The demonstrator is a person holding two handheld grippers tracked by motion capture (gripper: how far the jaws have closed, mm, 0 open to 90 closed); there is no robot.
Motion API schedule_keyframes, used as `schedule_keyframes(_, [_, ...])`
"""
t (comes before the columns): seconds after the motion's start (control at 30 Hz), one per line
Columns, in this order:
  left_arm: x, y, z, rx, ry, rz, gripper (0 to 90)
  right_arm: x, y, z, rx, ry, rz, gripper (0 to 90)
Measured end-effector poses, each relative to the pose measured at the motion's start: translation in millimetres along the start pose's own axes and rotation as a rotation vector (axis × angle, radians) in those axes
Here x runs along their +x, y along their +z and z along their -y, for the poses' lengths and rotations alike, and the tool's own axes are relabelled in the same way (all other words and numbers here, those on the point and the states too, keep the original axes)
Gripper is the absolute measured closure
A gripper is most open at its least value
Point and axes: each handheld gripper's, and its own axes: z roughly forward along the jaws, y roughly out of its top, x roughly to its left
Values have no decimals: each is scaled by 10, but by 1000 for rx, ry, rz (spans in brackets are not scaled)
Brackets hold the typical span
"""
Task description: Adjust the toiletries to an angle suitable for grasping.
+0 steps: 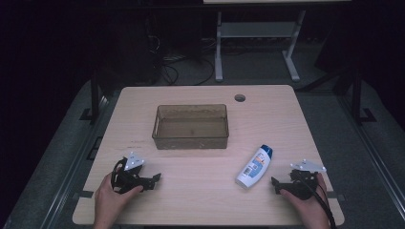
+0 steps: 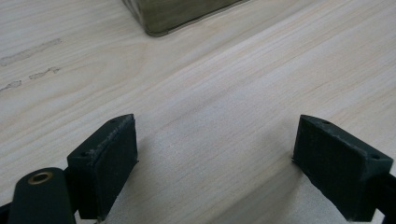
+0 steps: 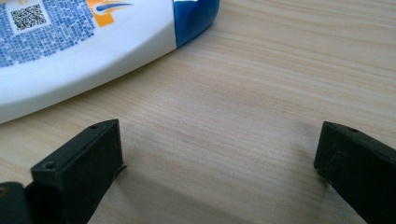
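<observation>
Bottle (image 1: 255,166), white plastic with blue cap, lies flat lower right on the counter (image 1: 200,200); likely light, smooth, slippery. Grip across mid-body. Right tongs (image 1: 275,185) and left tongs (image 1: 155,180) both gape wide, empty.

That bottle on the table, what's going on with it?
A person holds a gripper in each hand. The right gripper rests beside the white and blue bottle, which lies on its side on the table, untouched. The left gripper rests near the empty bin. Both sets of jaws stand open, holding nothing.
</observation>
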Motion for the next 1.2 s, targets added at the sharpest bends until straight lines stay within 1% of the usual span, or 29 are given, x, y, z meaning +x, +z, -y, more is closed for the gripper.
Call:
schedule_keyframes(0.1, [1, 2, -1, 0, 1, 0, 125, 1, -3, 2, 0, -1, -1, 10])
schedule_keyframes(0.23, [2, 3, -3, 0, 1, -2, 125, -15, -15, 9, -9, -11, -10, 45])
schedule_keyframes(0.3, [2, 3, -3, 1, 1, -1, 125, -37, -36, 14, -9, -16, -18, 109])
schedule_keyframes(0.33, [2, 3, -3, 0, 1, -2, 125, -37, -36, 14, -9, -16, -18, 109])
schedule_keyframes(0.37, [2, 3, -3, 0, 1, -2, 125, -62, -61, 7, -19, -21, -25, 205])
schedule_keyframes(0.4, [2, 3, -3, 0, 1, -2, 125, -71, -67, 2, -17, -20, -24, 238])
schedule_keyframes(0.43, [2, 4, -4, 1, 0, -3, 125, -81, -80, -1, -16, -18, -23, 335])
schedule_keyframes(0.47, [2, 4, -5, 2, 0, -3, 125, -94, -94, -6, -20, -26, -28, 377])
schedule_keyframes(0.5, [2, 4, -5, 1, -1, -3, 125, -100, -104, -10, -20, -27, -28, 390])
schedule_keyframes(0.57, [2, 4, -5, 1, 0, -3, 125, -104, -125, -22, -16, -31, -37, 514])
schedule_keyframes(0.6, [2, 4, -5, 1, 0, -3, 125, -110, -133, -31, -19, -33, -38, 535])
schedule_keyframes(0.63, [2, 4, -5, 1, 0, -3, 125, -110, -133, -31, -19, -33, -38, 535])
schedule_keyframes(0.67, [2, 4, -4, 0, -1, -3, 125, -115, -144, -42, -22, -30, -40, 582])
schedule_keyframes(0.7, [2, 4, -5, 1, -1, -3, 125, -118, -149, -48, -27, -30, -44, 590])
schedule_keyframes(0.73, [2, 4, -5, 1, -1, -3, 125, -120, -157, -56, -33, -22, -54, 626])
schedule_keyframes(0.83, [2, 3, -5, 1, -1, -3, 125, -130, -181, -77, -39, -30, -68, 727])
schedule_keyframes(0.9, [2, 3, -5, 1, -1, -3, 125, -138, -195, -90, -54, -27, -93, 789])
schedule_keyframes(1.0, [2, 4, -5, 1, -1, -3, 125, -143, -204, -108, -59, -43, -112, 882])
schedule_keyframes(1.03, [2, 4, -5, 1, 0, -3, 125, -146, -210, -118, -61, -45, -119, 899])
schedule_keyframes(1.1, [2, 3, -5, 2, 0, -3, 125, -161, -217, -146, -66, -41, -139, 900])
schedule_keyframes(1.2, [2, 4, -5, 2, 0, -3, 125, -179, -216, -183, -58, -34, -158, 900])
